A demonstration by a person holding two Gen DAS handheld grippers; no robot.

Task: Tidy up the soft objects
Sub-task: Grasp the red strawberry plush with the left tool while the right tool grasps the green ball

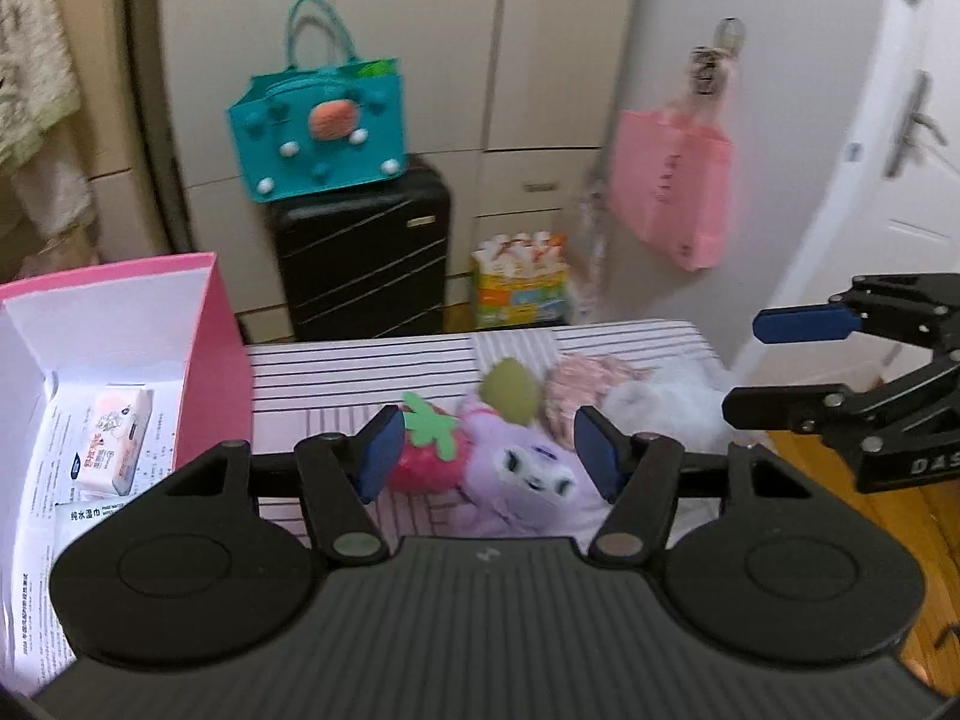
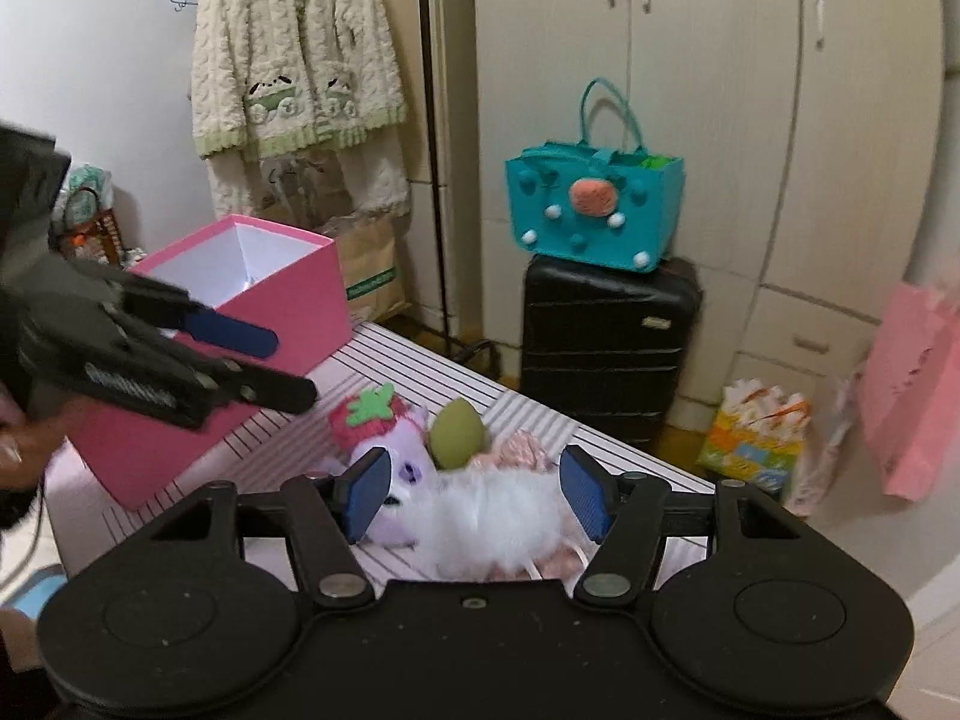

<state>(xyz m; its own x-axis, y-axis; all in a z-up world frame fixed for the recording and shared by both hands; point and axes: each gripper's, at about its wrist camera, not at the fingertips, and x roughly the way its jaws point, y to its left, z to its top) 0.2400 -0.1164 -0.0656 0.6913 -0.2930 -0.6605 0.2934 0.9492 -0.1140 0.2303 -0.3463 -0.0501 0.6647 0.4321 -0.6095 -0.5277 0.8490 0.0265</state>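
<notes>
At the bench's (image 1: 336, 372) left edge I see the open pink box (image 1: 204, 324). My left hand-held gripper (image 1: 489, 456) hovers unclenched over the lilac plush (image 1: 522, 468) with its strawberry cap; right of it, my right hand-held gripper (image 2: 474, 492) hangs released above white fluffy fur (image 2: 498, 516).

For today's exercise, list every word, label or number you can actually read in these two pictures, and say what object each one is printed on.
"DAS", cut off by the picture's edge: on the right gripper.
"纯水湿巾": on the wet-wipe sachet in the pink box.
Tissue pack, paper sheet, pink bag, brown paper bag: print too blurred to read.
</notes>
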